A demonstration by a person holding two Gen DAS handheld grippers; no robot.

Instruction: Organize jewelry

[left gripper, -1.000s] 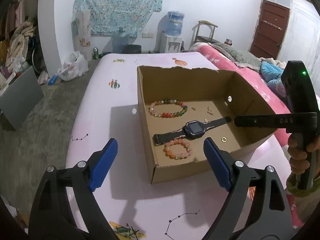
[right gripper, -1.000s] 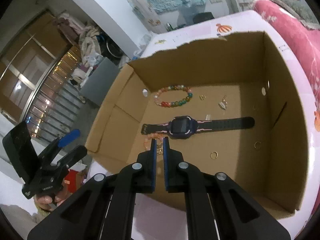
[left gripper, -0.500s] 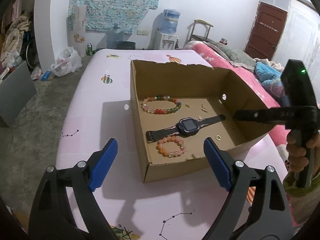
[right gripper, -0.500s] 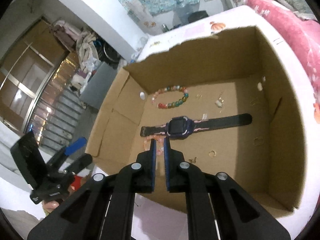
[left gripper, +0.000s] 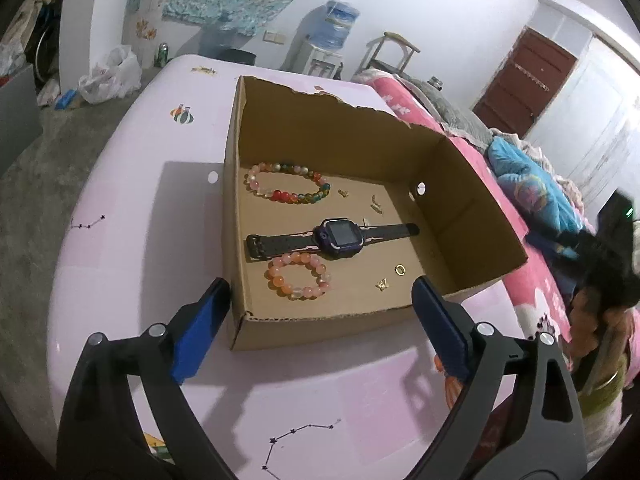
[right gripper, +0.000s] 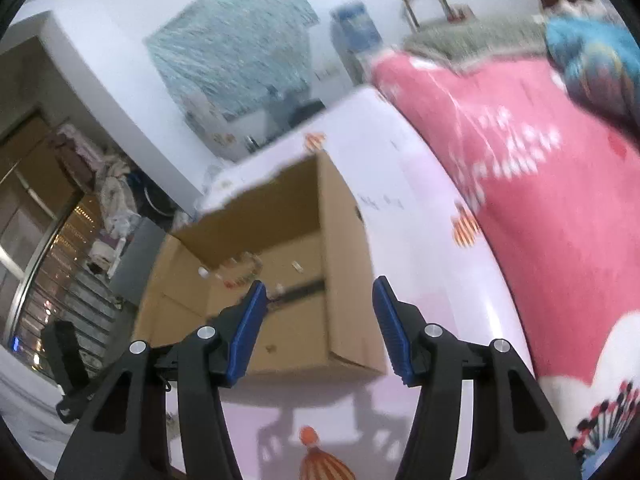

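The right gripper had drawn clear of the cardboard box, its jaws just opening, empty. The left gripper hovered with jaws spread, likely ready for another piece.

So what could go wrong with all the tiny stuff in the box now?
The little gold butterfly and ring are small and flat, so a tool could miss them or flick them away. The peach bracelet touches the watch strap; grabbing one might drag the other. The light cardboard box may slide if bumped.

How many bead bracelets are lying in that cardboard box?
2. A multicoloured bead bracelet lies near the brown cardboard box's far left corner; a pink-orange bead bracelet lies nearer, just in front of the black watch.
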